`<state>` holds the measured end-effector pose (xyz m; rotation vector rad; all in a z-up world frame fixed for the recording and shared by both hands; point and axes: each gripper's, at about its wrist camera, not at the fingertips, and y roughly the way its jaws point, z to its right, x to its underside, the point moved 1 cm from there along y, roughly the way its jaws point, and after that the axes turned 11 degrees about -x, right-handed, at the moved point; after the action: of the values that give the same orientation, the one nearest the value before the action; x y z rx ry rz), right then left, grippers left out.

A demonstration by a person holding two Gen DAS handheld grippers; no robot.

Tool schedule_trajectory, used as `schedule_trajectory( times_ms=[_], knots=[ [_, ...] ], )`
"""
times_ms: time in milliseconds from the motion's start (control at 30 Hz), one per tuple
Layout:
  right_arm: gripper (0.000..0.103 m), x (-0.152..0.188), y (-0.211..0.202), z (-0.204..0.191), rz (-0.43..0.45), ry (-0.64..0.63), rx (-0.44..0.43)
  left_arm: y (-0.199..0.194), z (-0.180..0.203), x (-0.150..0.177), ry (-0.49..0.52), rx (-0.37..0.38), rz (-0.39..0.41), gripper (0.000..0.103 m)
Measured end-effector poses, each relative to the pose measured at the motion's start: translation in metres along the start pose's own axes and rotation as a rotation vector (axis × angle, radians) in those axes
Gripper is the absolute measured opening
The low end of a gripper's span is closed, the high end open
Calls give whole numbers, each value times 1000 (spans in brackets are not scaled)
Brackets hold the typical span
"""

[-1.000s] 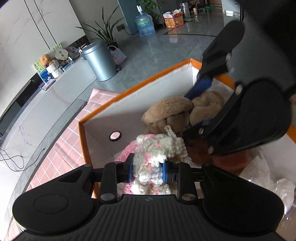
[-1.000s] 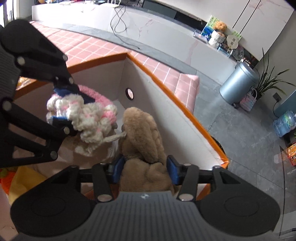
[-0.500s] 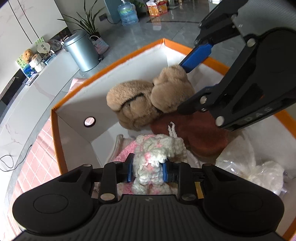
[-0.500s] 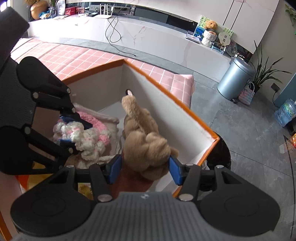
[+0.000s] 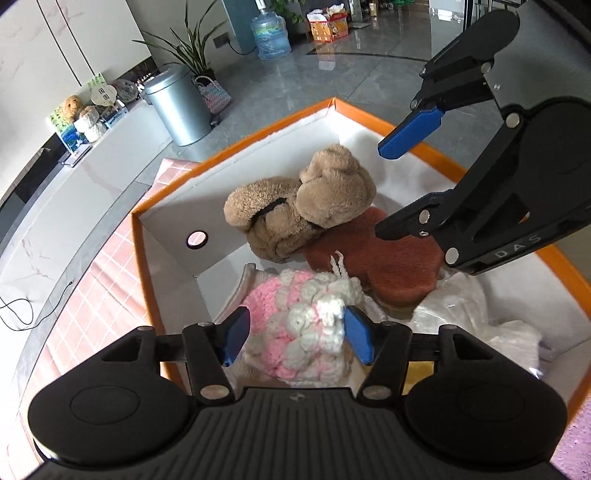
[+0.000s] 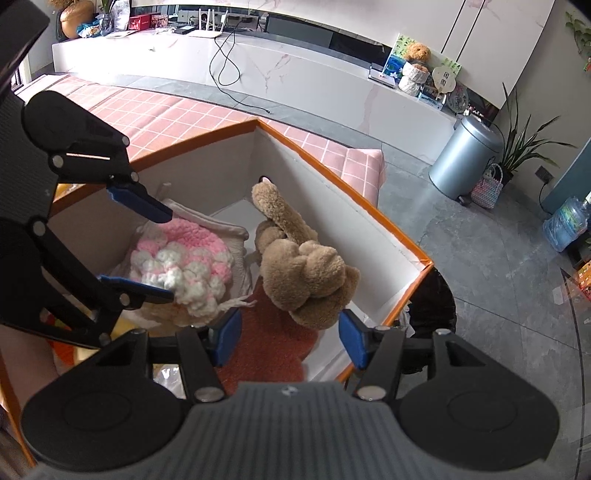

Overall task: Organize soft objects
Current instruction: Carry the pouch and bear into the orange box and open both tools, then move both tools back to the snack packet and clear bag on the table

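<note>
An orange-rimmed white storage box (image 5: 258,136) (image 6: 354,195) holds soft things. A pink-and-white knitted piece (image 5: 299,325) (image 6: 181,258) lies in its near corner, under my open left gripper (image 5: 297,338), whose blue pads stand on either side of it. A tan plush toy (image 5: 306,199) (image 6: 299,266) lies at the back on a rust-brown plush piece (image 5: 384,254) (image 6: 269,343). My right gripper (image 6: 290,341) (image 5: 395,188) is open and empty above the tan plush.
A crinkled clear plastic bag (image 5: 472,314) lies in the box's right side. The box stands on a pink checked cloth (image 6: 155,114). Beyond are a grey floor, a metal bin (image 5: 177,107), a water bottle (image 5: 269,33) and a white marble ledge (image 6: 258,70).
Both grippers have opened. The left let go of the knitted piece and the right let go of the tan plush; both now lie in the box, and the grippers have lifted a little.
</note>
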<state>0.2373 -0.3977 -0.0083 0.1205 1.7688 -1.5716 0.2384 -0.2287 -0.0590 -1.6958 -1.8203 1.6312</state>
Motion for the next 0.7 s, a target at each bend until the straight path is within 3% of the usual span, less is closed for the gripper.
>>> schedule_trajectory(
  times_ms=[133,700],
  knots=[
    [66,3,-11,-8,16,-3,19,-15,-1,3,-4,-20,27,69],
    [69,20,-63,-50,99,61,68,-99,-17,34,-177,-66,199,69]
  ],
)
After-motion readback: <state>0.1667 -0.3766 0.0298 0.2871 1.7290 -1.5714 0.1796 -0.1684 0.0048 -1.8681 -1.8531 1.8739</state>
